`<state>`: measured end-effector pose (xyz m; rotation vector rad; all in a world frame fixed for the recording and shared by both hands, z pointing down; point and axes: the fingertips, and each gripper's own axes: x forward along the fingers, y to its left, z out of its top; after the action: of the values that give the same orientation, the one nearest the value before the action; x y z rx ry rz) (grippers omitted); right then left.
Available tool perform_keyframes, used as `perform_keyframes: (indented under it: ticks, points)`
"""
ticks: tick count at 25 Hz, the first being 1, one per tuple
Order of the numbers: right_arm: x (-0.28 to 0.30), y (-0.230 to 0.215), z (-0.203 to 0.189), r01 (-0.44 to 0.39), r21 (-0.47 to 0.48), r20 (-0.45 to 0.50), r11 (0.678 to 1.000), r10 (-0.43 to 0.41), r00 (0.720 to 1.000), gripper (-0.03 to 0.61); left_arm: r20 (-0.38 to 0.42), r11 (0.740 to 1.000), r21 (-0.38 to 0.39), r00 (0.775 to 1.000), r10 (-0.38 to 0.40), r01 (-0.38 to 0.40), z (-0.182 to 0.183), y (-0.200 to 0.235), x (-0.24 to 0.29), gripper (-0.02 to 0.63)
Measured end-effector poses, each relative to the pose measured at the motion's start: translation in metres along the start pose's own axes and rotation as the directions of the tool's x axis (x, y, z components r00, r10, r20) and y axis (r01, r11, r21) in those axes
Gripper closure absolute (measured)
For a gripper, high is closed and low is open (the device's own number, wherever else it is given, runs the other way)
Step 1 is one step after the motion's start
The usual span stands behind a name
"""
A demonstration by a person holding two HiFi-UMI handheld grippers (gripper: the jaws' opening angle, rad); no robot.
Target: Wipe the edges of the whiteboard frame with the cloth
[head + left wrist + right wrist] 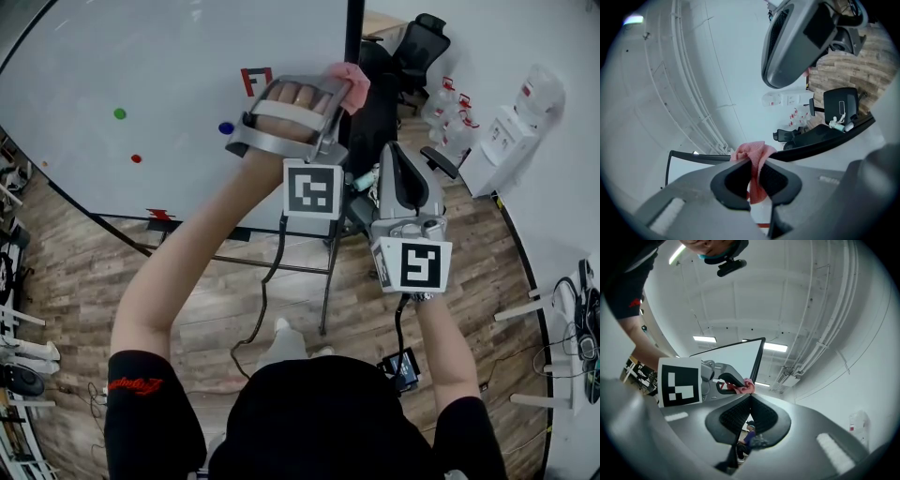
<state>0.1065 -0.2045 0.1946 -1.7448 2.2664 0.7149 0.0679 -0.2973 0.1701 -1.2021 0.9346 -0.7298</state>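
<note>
the person's left arm is raised, and the left gripper (334, 94) has its jaws clamped on a pink cloth (349, 84). the left gripper view shows a bunched fold of it pinched between the dark pads, with more sticking out past the tips. the cloth sits right at the black frame (353, 28) on the right-hand edge of the whiteboard (141, 66), and looks to be touching it. the right gripper (401, 161) hangs lower, off to the right and clear of the board. its jaws are pressed together with nothing between them. on the white surface there's a green magnet (119, 113), a blue magnet (226, 127) and a red magnet (136, 158). a black office chair (417, 45) stands beyond the board, above a wooden floor (94, 272).
</note>
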Motion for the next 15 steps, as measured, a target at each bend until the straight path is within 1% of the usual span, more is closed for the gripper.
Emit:
perform_keyframes:
  ticks: [15]
  points:
    - [-0.005, 0.005, -0.026, -0.007, 0.016, -0.049, 1.0, 0.008, 0.999, 0.577, 0.008, 0.999, -0.008, 0.999, -0.048, 0.048, 0.004, -0.035, -0.006, 0.571]
